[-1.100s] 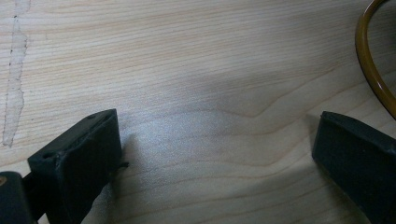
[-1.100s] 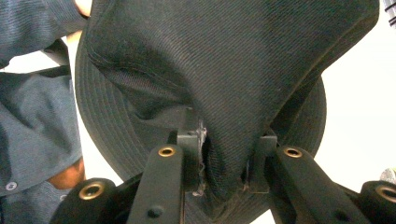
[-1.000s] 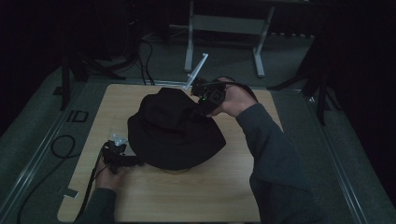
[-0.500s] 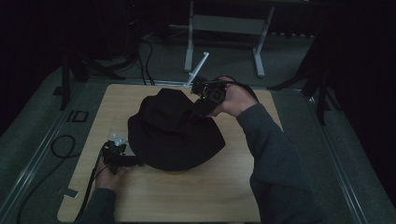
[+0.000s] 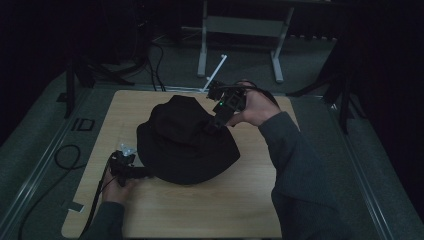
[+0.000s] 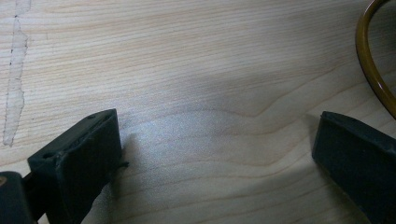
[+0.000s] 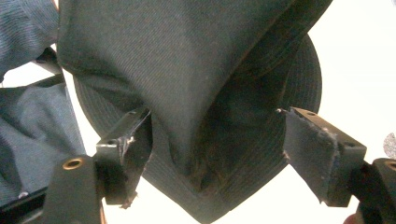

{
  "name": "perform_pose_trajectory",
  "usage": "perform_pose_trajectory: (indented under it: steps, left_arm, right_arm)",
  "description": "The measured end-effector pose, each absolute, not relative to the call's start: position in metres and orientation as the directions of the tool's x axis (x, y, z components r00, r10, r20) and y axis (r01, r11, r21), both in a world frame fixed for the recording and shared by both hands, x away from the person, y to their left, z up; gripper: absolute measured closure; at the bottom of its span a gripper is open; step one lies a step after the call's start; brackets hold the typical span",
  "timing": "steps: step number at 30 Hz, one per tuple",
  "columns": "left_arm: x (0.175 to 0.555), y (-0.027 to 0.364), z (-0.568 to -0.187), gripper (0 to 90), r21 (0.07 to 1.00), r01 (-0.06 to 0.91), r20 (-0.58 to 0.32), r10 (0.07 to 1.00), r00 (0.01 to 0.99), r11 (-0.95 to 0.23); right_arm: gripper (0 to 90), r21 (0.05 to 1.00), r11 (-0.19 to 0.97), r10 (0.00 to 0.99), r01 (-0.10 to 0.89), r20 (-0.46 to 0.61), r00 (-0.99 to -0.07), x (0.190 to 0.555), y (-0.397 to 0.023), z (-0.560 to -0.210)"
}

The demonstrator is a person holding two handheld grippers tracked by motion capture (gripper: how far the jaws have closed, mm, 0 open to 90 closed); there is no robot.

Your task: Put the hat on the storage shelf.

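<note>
My left gripper (image 6: 215,154) rested low on the worktop (image 6: 187,70), jaws spread with bare wood between them. My right gripper (image 7: 215,154) had its jaws spread too, a fold of the black hat (image 7: 196,84) hanging between them. The hat (image 5: 187,142) lay mid-worktop, just beyond my left jaws.

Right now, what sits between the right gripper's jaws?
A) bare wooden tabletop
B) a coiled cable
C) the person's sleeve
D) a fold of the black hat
D: in the right gripper view, the right gripper has its jaws spread apart with a pointed fold of the black hat between them.
</note>
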State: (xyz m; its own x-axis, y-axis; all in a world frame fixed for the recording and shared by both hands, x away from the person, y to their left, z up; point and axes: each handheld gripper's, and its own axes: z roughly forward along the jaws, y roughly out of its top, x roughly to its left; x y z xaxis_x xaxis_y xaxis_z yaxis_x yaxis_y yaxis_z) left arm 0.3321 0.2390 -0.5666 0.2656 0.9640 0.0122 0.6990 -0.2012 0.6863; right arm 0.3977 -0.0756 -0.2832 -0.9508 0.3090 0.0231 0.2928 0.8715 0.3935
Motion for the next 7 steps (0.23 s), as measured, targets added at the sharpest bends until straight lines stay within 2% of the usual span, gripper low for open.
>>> perform_pose_trajectory:
  steps: [7]
  left_arm:
    - [0.3321,0.2391,-0.5666,1.5,0.686,0.699,0.012,0.964,0.266,-0.201]
  right_arm:
    - [19.2,0.410,0.873,0.286,0.264,0.009,-0.958,0.3877,-0.0867,-0.2746]
